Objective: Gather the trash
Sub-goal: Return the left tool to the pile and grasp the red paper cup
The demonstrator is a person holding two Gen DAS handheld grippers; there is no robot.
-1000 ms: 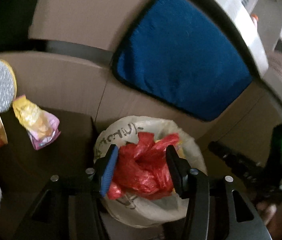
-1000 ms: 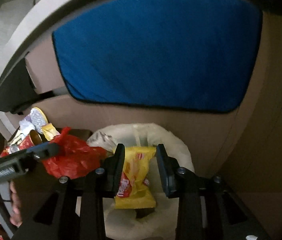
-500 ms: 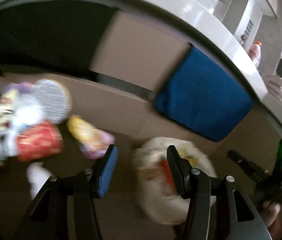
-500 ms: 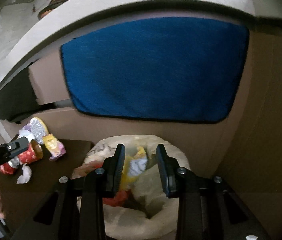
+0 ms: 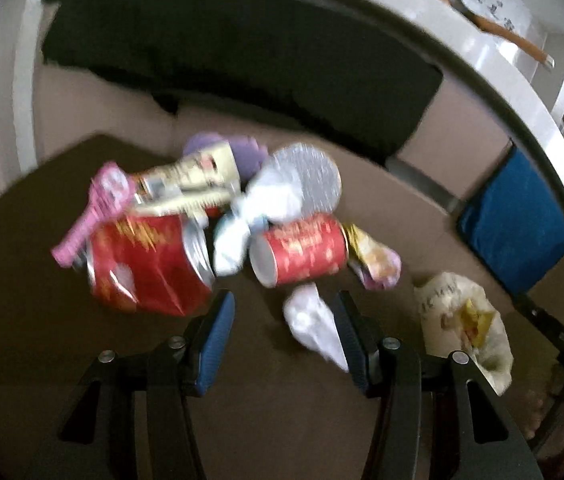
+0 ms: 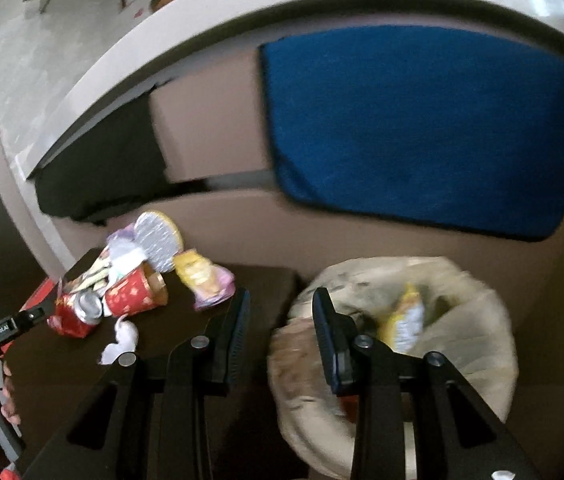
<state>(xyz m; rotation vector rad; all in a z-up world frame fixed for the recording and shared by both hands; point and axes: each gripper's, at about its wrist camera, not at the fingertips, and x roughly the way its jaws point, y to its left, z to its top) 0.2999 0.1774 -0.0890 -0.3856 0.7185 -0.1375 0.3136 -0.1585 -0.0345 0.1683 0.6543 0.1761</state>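
**Two empty grippers, one heap of trash left to clear**

Left wrist view: the left gripper [image 5: 283, 334] hangs with its jaws wide and nothing between them, above the dark surface [image 5: 42, 320]. Just ahead lies the trash heap: one crushed red can [image 5: 146, 266], one red paper cup [image 5: 301, 252] on its side, one silver foil lid [image 5: 307, 182], one pink wrapper [image 5: 94, 212], one yellow and pink snack packet [image 5: 373, 260], and two white tissue wads, one [image 5: 313, 324] close by the right finger and the other [image 5: 258, 208] in the middle of the heap. A pale printed pack tops the pile; blur hides the rest. The trash bag [image 5: 461, 320] sits to the right, open, with wrappers inside.

Right wrist view: the right gripper [image 6: 280, 326] is likewise open and holding nothing, poised over the gap between the surface's edge and the bag's near rim. One yellow wrapper [image 6: 403, 320] shows inside the bag. A blue cloth [image 6: 421, 128] hangs behind.

Likely risks: the cup lies on its side and may roll away if nudged; the tissue is soft and flat, so the jaws could close over it without catching; a careless sweep could knock the packet off the edge; and the limp bag rim may fold shut under a drop.
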